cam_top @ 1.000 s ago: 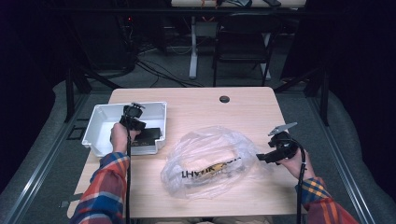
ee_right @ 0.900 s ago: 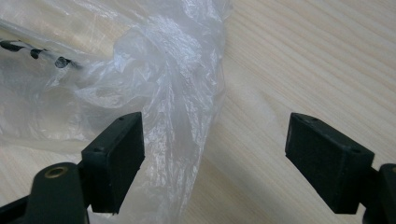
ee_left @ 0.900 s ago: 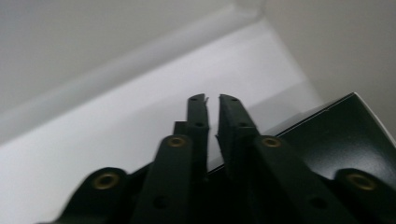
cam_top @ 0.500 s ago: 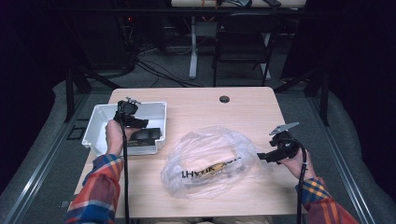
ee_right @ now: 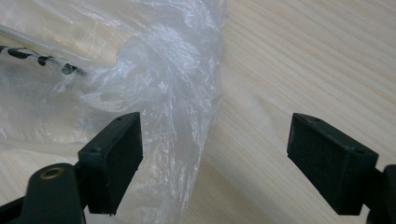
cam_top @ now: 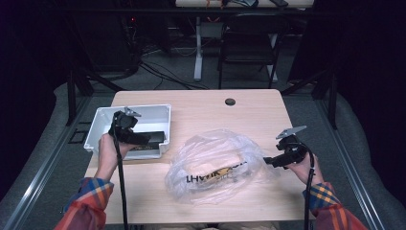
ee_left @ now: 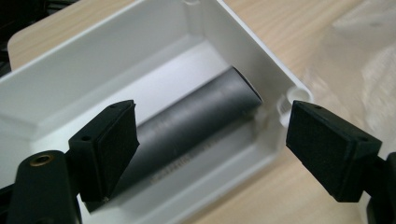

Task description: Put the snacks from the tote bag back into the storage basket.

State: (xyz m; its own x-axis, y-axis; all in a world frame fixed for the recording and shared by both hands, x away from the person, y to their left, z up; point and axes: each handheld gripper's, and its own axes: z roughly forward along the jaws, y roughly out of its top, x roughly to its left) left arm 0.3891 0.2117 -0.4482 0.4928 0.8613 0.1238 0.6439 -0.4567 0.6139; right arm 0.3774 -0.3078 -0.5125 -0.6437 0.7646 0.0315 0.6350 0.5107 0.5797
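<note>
Our left hand [cam_top: 109,149] hovers its claw [ee_left: 212,149] over the bin [ee_left: 70,88], jaws just opened wide above the cylinder [ee_left: 196,119], gripping nothing.

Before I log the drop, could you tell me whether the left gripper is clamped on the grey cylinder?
No, the left gripper stands open above the grey cylinder lying in the white bin.

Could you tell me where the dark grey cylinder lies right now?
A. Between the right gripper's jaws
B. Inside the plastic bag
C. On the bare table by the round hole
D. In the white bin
D: the cylinder lies on the floor of the white bin, with the left gripper open above it.
</note>
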